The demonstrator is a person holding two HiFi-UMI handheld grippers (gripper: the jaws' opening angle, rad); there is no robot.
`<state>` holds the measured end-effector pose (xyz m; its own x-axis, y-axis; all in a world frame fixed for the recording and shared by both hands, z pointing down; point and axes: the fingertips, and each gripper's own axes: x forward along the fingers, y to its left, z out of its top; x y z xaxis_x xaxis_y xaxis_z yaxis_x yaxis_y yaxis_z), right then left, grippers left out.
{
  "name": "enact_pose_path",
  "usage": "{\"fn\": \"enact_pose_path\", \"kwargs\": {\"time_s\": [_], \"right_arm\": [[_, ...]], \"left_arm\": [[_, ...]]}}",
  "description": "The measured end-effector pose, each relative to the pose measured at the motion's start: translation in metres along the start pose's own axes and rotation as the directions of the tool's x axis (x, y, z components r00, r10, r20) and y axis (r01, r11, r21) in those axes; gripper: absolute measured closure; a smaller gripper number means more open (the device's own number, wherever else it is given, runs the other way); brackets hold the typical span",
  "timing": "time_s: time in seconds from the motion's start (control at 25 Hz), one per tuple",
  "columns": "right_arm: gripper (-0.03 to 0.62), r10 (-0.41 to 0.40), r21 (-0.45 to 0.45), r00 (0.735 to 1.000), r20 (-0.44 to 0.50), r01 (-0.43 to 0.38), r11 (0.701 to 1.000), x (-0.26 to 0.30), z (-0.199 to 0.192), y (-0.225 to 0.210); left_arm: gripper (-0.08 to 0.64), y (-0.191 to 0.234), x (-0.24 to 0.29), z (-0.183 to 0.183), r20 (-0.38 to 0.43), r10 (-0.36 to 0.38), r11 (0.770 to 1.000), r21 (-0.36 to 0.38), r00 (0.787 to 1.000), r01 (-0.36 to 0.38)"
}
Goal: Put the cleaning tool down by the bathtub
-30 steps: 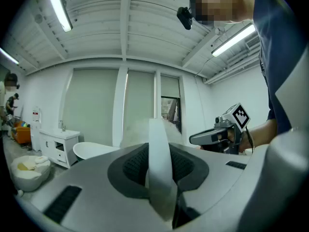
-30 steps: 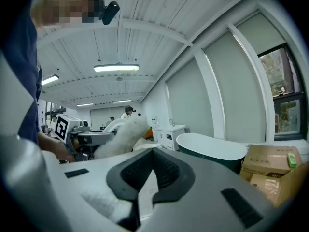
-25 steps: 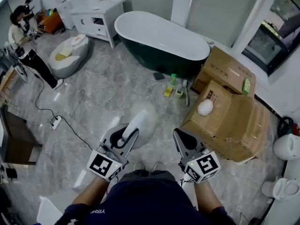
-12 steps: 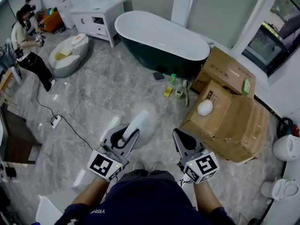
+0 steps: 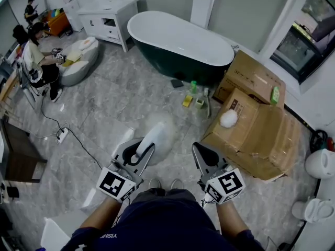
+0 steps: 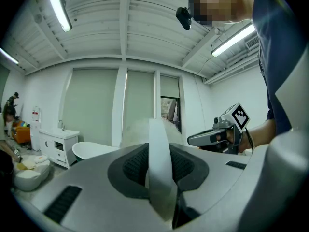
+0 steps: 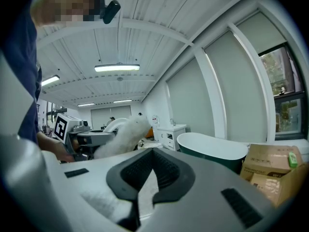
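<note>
Head view: left gripper (image 5: pixel 137 155) pinches the duster (image 5: pixel 159 135) by its handle, fluffy head forward, probably for carrying; the bathtub (image 5: pixel 178 41) is well apart. Right gripper (image 5: pixel 202 153) is pressed together, empty, held aside.

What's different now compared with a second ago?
The person at the far left has gone from standing to a low, seated pose. Nothing was taken hold of or let go. The left gripper stays shut on the white duster, the right gripper stays shut and empty, and neither moved. The bathtub is unchanged.
</note>
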<state>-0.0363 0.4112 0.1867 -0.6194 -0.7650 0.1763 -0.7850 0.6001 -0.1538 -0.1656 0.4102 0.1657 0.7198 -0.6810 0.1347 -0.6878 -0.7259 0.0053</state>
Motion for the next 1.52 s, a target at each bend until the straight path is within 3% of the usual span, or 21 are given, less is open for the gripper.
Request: {"fn": "enact_pose_path", "kwargs": {"time_s": [0.8, 1.52], "right_arm": [[0.588, 0.024, 0.015, 1.0, -0.003, -0.024, 1.0, -0.054, -0.017, -0.045], [0.588, 0.0, 0.026, 1.0, -0.005, 0.0, 1.0, -0.026, -0.01, -0.101]], "left_arm": [[0.456, -0.052, 0.027, -0.002, -0.003, 0.053, 0.999, 0.004, 0.999, -0.053], [0.456, -0.017, 0.083, 0.003, 0.003, 0.058, 0.998, 0.002, 0.998, -0.058]]}}
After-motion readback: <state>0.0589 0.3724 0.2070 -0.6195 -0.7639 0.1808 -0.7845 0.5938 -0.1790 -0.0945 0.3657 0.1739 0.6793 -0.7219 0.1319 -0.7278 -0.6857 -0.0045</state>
